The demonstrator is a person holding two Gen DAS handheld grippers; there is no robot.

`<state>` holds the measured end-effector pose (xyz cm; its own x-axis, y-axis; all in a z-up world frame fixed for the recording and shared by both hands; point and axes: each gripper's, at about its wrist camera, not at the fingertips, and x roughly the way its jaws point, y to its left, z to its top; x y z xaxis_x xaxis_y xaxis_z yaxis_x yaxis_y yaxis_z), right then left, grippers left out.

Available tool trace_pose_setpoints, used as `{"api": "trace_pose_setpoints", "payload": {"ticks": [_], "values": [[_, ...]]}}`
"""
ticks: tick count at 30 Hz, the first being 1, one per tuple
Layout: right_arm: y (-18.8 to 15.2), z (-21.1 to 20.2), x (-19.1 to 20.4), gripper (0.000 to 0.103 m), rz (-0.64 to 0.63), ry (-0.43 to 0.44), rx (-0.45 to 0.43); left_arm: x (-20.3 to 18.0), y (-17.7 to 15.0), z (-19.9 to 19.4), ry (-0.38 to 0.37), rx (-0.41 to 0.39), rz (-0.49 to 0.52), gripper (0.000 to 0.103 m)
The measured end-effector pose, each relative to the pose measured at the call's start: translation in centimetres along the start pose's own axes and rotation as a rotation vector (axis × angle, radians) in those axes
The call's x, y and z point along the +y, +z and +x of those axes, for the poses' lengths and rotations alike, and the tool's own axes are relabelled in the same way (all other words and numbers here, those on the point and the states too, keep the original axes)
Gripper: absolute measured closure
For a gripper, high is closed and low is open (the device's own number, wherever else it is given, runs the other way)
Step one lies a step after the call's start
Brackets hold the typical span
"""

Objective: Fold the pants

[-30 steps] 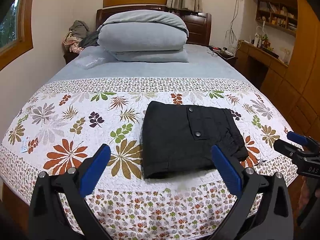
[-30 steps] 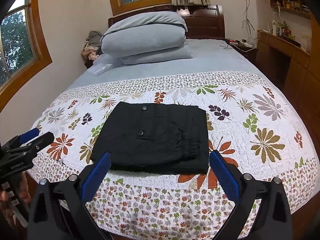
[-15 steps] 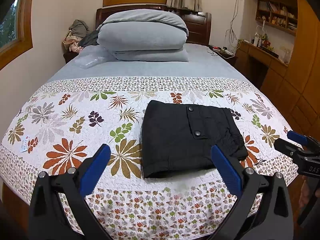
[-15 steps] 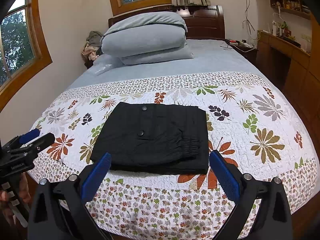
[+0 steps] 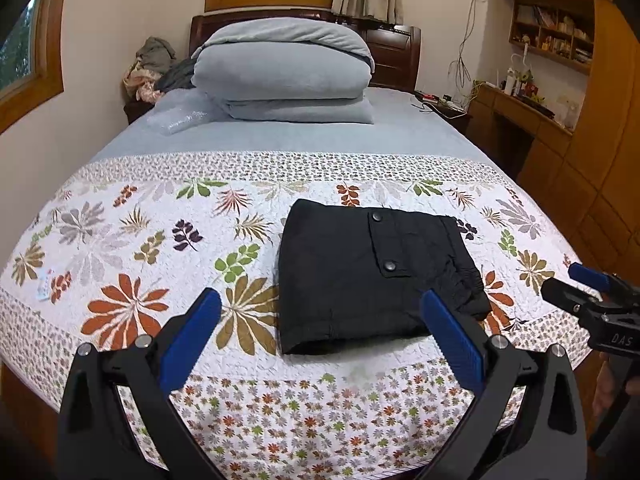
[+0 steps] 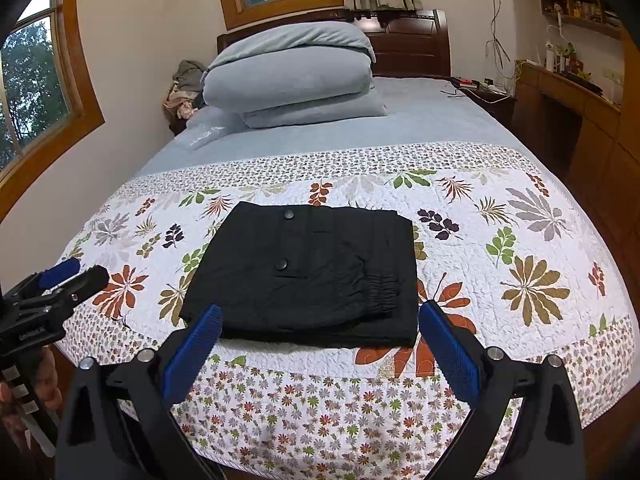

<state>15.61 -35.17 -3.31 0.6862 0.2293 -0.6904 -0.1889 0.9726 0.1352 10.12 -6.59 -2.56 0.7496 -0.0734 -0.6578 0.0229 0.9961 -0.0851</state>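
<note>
Nothing has changed over the last second. Pants lie folded in a compact rectangle near the quilt's front edge. Left gripper and right gripper hang wide open, empty, off the bed. The fold looks done.

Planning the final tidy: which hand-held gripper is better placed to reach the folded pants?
Right, marginally. The right hand-held gripper faces the black pants squarely between its open fingers; the left hand-held gripper sits offset, pants toward its right finger. Both empty.
</note>
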Motion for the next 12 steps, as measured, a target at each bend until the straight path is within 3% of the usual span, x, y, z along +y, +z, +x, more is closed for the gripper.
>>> {"api": "trace_pose_setpoints", "payload": {"ticks": [12], "values": [[0.16, -0.04, -0.21, 0.003, 0.005, 0.0, -0.005, 0.2, 0.38, 0.2, 0.003, 0.013, -0.023, 0.003]]}}
